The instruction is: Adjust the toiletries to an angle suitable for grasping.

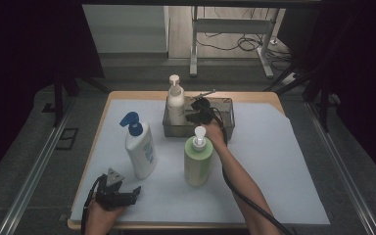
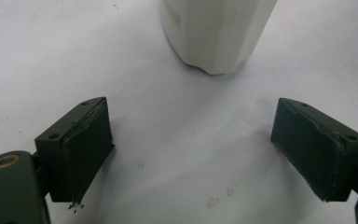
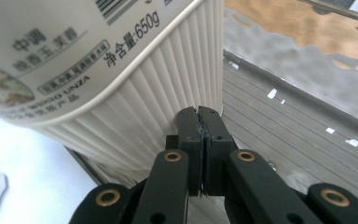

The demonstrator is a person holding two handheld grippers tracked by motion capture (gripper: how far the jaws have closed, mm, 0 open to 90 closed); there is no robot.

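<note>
A cream ribbed pump bottle (image 1: 176,104) stands in the left part of the grey tray (image 1: 225,128) at the back of the table. My right gripper (image 1: 192,116) is inside the tray next to that bottle. In the right gripper view its jaws (image 3: 200,114) are pressed together with nothing between them, right beside the bottle's ribbed side (image 3: 135,88). My left gripper (image 1: 126,188) rests near the front left edge. It is open (image 2: 193,116), and the base of the white bottle with the blue pump (image 2: 216,32) stands a little ahead of it.
The white bottle with the blue pump (image 1: 140,147) stands left of centre on the white sheet (image 1: 274,161). A green pump bottle (image 1: 197,157) stands at the centre, just in front of the tray and beside my right forearm. The tray floor (image 3: 289,140) lies to the right.
</note>
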